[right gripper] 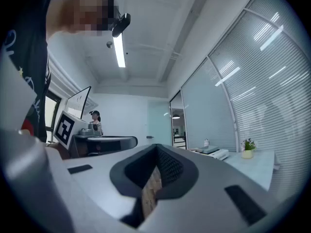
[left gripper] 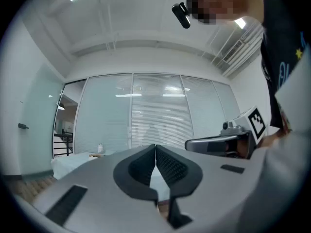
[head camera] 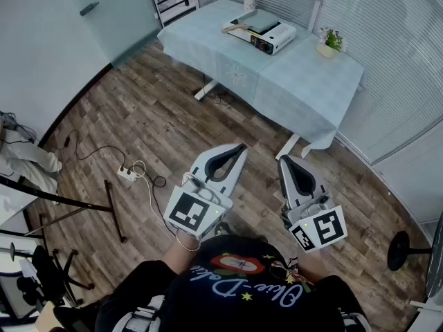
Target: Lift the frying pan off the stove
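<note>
Left tongs (head camera: 240,146) and right tongs (head camera: 282,160) are both clenched and empty, held near the person's chest. The frying pan (head camera: 260,23) rests on the portable stove (head camera: 273,41) on the counter (head camera: 304,88), well apart. Its rim is too small to make out.

Frying pan (head camera: 257,23) on the stove (head camera: 271,39), top of the head view, is too tiny for detail. Chair (head camera: 46,274) at lower left is cropped by the edge, same for the shirt (head camera: 235,292) at the bottom.

Left tool (head camera: 241,146), right tool (head camera: 282,160): closed, empty
</note>
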Available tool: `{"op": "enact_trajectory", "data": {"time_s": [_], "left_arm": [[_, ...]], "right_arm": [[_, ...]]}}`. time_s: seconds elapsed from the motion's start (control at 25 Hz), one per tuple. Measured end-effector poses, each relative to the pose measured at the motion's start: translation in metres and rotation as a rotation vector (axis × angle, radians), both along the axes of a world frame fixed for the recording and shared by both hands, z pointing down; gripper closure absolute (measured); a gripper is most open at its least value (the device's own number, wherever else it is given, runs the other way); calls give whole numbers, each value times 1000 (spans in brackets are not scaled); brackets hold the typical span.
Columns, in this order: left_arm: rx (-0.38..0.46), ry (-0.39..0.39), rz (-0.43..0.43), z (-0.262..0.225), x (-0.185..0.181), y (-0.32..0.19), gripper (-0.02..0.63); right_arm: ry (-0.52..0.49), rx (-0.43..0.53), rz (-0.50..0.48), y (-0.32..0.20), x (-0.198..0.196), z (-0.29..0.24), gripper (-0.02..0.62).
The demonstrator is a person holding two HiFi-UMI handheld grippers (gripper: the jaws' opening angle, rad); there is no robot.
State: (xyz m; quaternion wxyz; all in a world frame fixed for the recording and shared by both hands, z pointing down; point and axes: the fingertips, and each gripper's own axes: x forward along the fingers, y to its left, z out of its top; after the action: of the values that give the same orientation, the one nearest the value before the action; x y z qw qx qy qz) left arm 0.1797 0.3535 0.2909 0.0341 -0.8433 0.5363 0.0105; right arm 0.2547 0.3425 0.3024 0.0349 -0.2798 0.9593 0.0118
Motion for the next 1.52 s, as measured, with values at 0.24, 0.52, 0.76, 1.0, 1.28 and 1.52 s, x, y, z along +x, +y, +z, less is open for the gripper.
{"op": "enact_trajectory", "data": {"time_s": [0.24, 0.52, 0.76, 1.0, 1.28, 1.52], "left_arm": [[4, -1, 12, -2, -16, 5, 600], [20, 9, 20, -2, -38, 7, 600], [10, 20, 42, -1, -59, 14, 600], [8, 24, 49, 5, -73, 18, 600], [4, 22, 54, 9, -80, 20, 600], [-10, 31, 43, 16, -79, 13, 600]], "right_arm": [[6, 0, 11, 5, -17, -1, 595], [-25, -5, 41, 4, -34, -2, 595], [-42, -17, 54, 12, -52, -5, 595], [-58, -30, 69, 18, -61, -3, 595], [-49, -63, 77, 21, -64, 5, 595], [-63, -86, 71, 6, -61, 11, 595]]}}
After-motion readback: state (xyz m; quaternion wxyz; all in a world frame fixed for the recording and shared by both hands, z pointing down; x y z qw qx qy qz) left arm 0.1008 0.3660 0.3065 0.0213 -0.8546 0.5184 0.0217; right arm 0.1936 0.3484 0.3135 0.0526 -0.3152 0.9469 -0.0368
